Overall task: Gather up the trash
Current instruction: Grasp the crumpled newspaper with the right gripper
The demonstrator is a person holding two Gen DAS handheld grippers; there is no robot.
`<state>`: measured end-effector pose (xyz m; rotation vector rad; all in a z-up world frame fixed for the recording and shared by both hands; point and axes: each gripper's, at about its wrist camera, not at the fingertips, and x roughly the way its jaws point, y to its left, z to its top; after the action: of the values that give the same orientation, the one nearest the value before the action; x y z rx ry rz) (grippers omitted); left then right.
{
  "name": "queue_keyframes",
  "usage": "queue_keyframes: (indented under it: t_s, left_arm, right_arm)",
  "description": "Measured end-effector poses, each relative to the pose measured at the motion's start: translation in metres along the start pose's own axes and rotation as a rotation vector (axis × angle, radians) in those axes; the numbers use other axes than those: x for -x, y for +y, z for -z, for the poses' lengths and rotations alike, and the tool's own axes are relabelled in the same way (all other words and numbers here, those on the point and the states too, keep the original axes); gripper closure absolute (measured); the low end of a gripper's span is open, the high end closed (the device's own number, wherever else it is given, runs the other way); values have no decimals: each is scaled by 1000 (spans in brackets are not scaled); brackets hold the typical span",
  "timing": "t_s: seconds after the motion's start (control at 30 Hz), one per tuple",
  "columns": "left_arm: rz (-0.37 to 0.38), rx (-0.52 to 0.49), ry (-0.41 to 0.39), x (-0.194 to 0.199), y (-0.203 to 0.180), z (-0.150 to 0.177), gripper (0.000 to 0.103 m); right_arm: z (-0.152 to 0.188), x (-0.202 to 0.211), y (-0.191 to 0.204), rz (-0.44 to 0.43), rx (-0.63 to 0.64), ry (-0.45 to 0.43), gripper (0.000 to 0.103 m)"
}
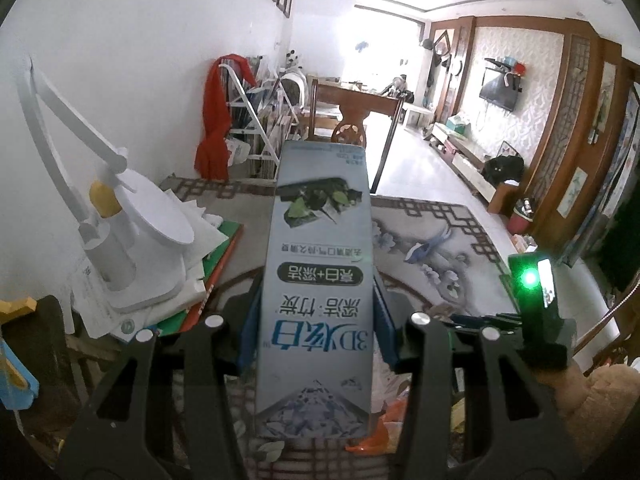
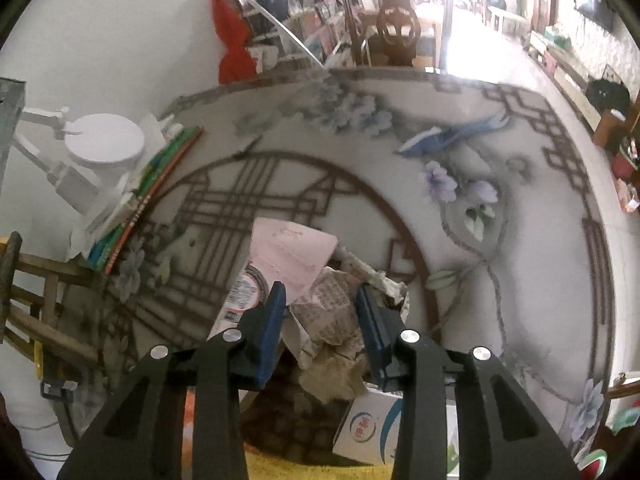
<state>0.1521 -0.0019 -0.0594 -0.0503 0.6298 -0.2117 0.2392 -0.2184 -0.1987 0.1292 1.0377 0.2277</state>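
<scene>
Left gripper (image 1: 316,332): blue fingers (image 1: 248,336) clamped on both long sides of a grey toothpaste box (image 1: 320,280), held lengthwise above the worktop (image 1: 440,232) and pointing toward the far edge. Right gripper (image 2: 320,320): tilted down over a trash heap near the worktop's front edge, fingers (image 2: 276,320) narrowed around a crumpled printed paper (image 2: 332,320); firm grip or bare touch, cannot tell. Heap around that paper: a pink sheet (image 2: 292,252) just behind it, a round printed lid (image 2: 244,292) to the left under the pink sheet, a twisted white wrapper (image 2: 372,272) to the right, a white carton (image 2: 372,428) with a red circular logo nearest the front edge. No bin or bag clearly in sight. At the left edge, well apart from the heap: a book stack (image 2: 152,184) and a white lamp (image 2: 100,148).
</scene>
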Motion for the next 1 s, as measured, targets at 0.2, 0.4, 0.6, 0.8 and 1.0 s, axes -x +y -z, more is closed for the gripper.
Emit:
queue_keyframes:
  t_s: [0.2,0.4,0.6,0.8,1.0]
  left_arm:
    - [-6,-10,-21,17,-2,1,57]
    - [-38,-63,-99,55,-17,-7,57]
    - [-29,-97,-197,103,-31,-17,57]
    - [-4,-110,-245,129,-42,-19,57]
    - [60,-116,-178,119,-53,-4,57]
  right_arm:
    - [8,58,16,-39,19,-114,68]
    - [30,121,39,-46,60,-224,68]
    - [60,161,49,-37,64,-275,68]
    - [85,184,43,-27,22,-297,67]
    - [112,212,31,21,-20,-350,67]
